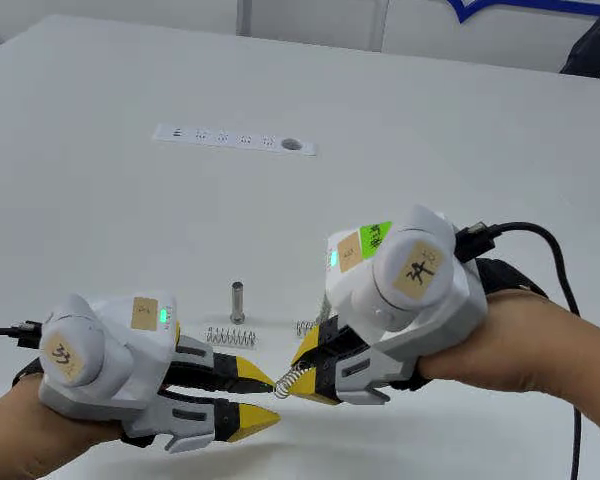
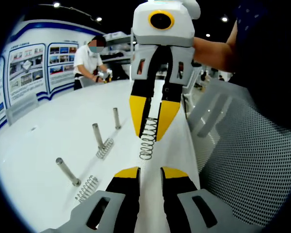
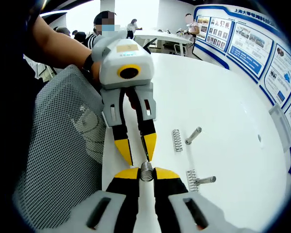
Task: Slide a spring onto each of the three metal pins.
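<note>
My right gripper point(image 1: 298, 372) is shut on a small steel spring point(image 1: 290, 381), which sticks out of its yellow tips toward my left gripper point(image 1: 273, 400). The left gripper is open, nothing between its fingers, and its tips nearly meet the spring's free end. In the left gripper view the held spring point(image 2: 148, 141) hangs from the right gripper point(image 2: 148, 136) just beyond my own jaws point(image 2: 151, 171). Three metal pins point(image 2: 98, 136) stand upright in a row on the white table. Two loose springs point(image 2: 105, 148) lie beside them. In the right gripper view the spring point(image 3: 145, 171) sits between my tips.
A white power strip point(image 1: 230, 138) lies far back on the table point(image 1: 130, 220). One pin point(image 1: 237, 300) stands just behind the grippers with springs point(image 1: 230, 337) beside it. A grey mesh chair point(image 2: 233, 145) is close to the table edge. People stand at a distant bench point(image 2: 89, 58).
</note>
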A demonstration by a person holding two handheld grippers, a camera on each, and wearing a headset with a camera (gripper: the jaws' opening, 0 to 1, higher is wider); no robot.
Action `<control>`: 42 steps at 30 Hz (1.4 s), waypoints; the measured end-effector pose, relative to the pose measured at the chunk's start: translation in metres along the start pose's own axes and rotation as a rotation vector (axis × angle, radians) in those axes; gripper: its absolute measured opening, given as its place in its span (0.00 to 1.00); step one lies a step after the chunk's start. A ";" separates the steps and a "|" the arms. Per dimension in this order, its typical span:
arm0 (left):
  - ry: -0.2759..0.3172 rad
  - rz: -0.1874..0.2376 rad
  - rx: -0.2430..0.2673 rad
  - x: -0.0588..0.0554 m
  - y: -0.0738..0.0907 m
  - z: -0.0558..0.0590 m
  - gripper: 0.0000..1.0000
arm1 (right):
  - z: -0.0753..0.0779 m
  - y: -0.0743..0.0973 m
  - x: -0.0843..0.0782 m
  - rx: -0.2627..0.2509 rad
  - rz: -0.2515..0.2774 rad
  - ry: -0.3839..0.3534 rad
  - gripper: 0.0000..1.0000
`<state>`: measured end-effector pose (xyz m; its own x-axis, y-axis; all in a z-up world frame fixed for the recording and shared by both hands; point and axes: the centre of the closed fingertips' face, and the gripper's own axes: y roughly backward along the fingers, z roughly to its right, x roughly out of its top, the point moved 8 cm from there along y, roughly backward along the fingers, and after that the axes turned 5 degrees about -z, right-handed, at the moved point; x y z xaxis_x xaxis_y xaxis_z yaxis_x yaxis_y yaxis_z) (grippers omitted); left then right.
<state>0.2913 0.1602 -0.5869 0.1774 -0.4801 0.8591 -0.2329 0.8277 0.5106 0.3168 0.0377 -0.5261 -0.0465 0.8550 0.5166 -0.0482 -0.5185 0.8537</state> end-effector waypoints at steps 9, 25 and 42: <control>0.042 0.027 0.061 -0.004 0.018 -0.001 0.25 | 0.018 0.027 -0.019 -0.059 -0.035 -0.042 0.12; 0.126 0.075 0.192 -0.013 0.048 -0.004 0.35 | 0.042 0.067 -0.049 -0.131 -0.145 -0.085 0.12; 0.152 0.088 0.227 -0.016 0.055 -0.008 0.37 | 0.084 0.080 -0.064 -0.191 -0.243 -0.118 0.12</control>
<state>0.2833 0.2162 -0.5728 0.2846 -0.3454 0.8942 -0.4588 0.7700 0.4435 0.4000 -0.0573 -0.4858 0.1042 0.9440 0.3130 -0.2307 -0.2832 0.9309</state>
